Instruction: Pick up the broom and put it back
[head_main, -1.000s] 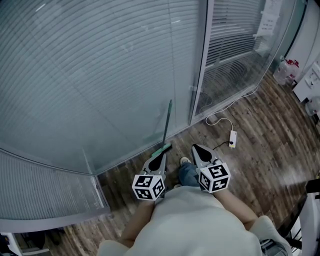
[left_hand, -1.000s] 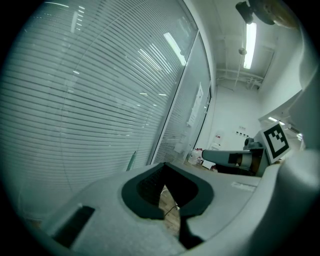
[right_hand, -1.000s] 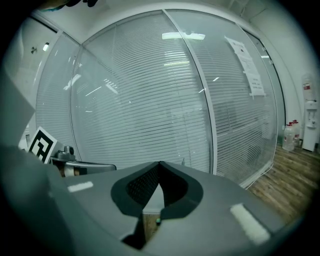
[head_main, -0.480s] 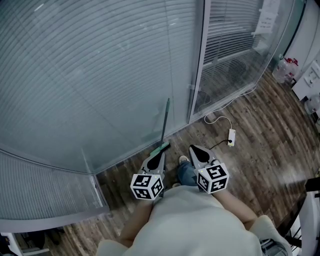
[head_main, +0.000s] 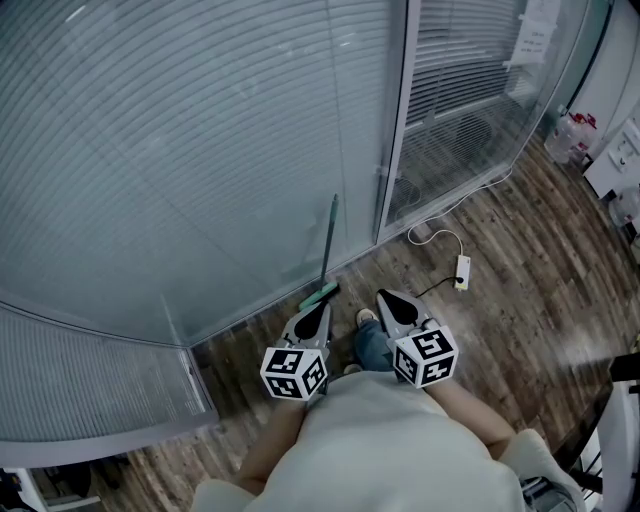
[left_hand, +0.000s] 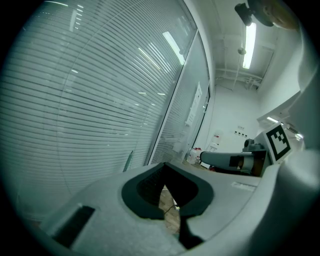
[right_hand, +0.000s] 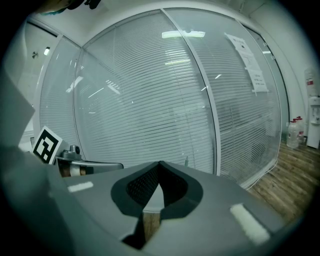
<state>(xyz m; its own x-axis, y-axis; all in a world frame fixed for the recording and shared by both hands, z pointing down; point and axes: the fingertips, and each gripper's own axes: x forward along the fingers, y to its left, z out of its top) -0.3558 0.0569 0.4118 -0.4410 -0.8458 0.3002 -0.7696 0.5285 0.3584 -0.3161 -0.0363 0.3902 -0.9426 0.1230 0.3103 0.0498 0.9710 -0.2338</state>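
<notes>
As the broom leans near upright on the glass partition, its green handle runs up the pane. Its head sits on the wood floor at the foot of the glass, just left of the white frame post. Neither claw has it.

The left gripper points at the broom head w/ its tip right by it; touching or not, I can't tell from the head view. In the left gripper view its jaws are pressed together at the tips, nothing btwn them. The green handle shows just left of them against the blinds.

The right gripper sits beside the left one, a bit to the right, jaws also closed tight and empty. In the right gripper view a thin bit of the handle pokes up just past the jaw tips, w/ the glass behind. Both grippers tilt slightly down twd the partition.

Btwn the two grippers, lower down, I see the person's shoe and jeans leg, w/ the white shirt below. Further right on the floor a white cable loops from the foot of the glass to a small white adapter. In the far right corner are jugs w/ red tops by the wall. Sheets of paper are stuck on the glass.
</notes>
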